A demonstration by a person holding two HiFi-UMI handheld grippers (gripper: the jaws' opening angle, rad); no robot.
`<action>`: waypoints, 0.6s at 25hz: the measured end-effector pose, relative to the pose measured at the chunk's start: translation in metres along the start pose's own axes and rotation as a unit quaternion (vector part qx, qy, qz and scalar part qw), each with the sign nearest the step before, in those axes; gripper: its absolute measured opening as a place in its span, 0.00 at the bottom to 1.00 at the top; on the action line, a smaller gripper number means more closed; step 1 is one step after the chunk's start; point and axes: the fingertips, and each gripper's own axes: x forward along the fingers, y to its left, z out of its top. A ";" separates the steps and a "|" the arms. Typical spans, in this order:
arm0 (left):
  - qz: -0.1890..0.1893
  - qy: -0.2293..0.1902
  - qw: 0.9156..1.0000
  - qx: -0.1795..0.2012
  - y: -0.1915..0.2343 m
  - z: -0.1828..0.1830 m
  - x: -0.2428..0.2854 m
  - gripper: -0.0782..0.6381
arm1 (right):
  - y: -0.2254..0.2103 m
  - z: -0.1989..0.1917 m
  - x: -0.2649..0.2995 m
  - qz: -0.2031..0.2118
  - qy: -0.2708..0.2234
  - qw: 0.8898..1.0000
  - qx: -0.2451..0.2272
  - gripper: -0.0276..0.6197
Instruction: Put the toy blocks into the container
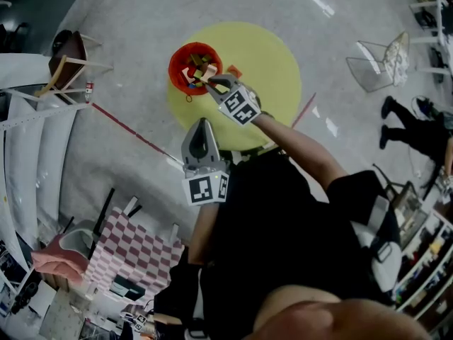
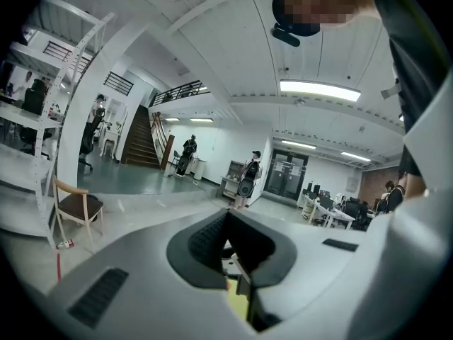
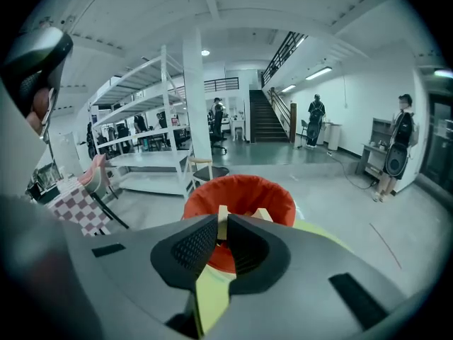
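Several blocks [image 1: 198, 68] already lie in the red container [image 1: 174, 61], which stands near the far left edge of the round yellow table [image 1: 276, 69]. Right gripper [image 1: 212, 83] hangs over the container's near rim with its jaws closed on one pale block [image 3: 222, 213], not yet dropped. Left gripper [image 1: 203, 126] hangs at the table's near edge, jaws together, nothing held. One orange piece [image 1: 234, 70] lies just beside the container, probably a block left to collect. Judged: task nearly finished.
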 end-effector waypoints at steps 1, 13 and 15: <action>0.001 0.001 1.000 -0.002 0.001 0.000 0.000 0.09 | -0.001 -0.001 0.002 0.000 0.004 1.000 0.001 0.11; -0.010 0.000 1.000 -0.006 0.001 0.000 0.003 0.09 | -0.011 0.002 -0.024 -0.021 -0.037 0.999 0.031 0.11; -0.010 -0.002 1.000 -0.014 0.001 0.002 0.005 0.09 | -0.015 -0.001 -0.033 -0.026 -0.045 0.998 0.041 0.08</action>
